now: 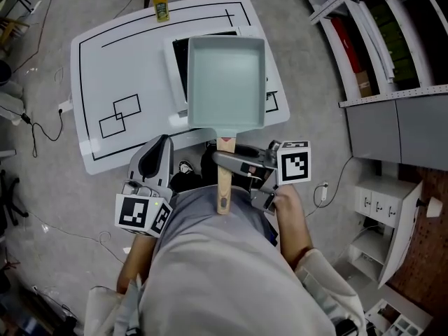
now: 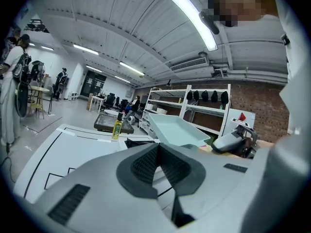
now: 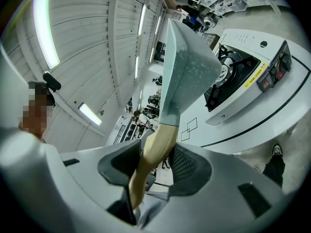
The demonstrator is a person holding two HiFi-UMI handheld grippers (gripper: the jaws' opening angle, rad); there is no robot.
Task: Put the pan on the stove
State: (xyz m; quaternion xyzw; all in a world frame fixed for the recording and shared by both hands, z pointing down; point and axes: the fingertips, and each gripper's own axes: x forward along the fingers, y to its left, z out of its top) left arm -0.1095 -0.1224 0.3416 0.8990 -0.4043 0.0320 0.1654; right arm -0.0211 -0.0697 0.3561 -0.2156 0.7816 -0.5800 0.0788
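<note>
A pale green rectangular pan point(image 1: 225, 81) with a wooden handle point(image 1: 224, 177) hangs in the air over the white stove point(image 1: 174, 67) on the table. My right gripper point(image 1: 231, 161) is shut on the handle, seen up close in the right gripper view as the handle point(image 3: 148, 159) pinched between the jaws, with the pan point(image 3: 187, 72) tilted beside the stove's burner point(image 3: 228, 74). My left gripper point(image 1: 157, 156) sits near the table's front edge, jaws together with nothing between them point(image 2: 158, 166); the pan point(image 2: 177, 130) shows to its right.
The white table point(image 1: 126, 68) carries black outline markings and a small yellow bottle point(image 1: 162, 7) at its far edge. Metal shelving point(image 1: 371, 40) and a grey cabinet point(image 1: 399, 128) stand to the right. Cables lie on the floor at left. People stand far off in the left gripper view.
</note>
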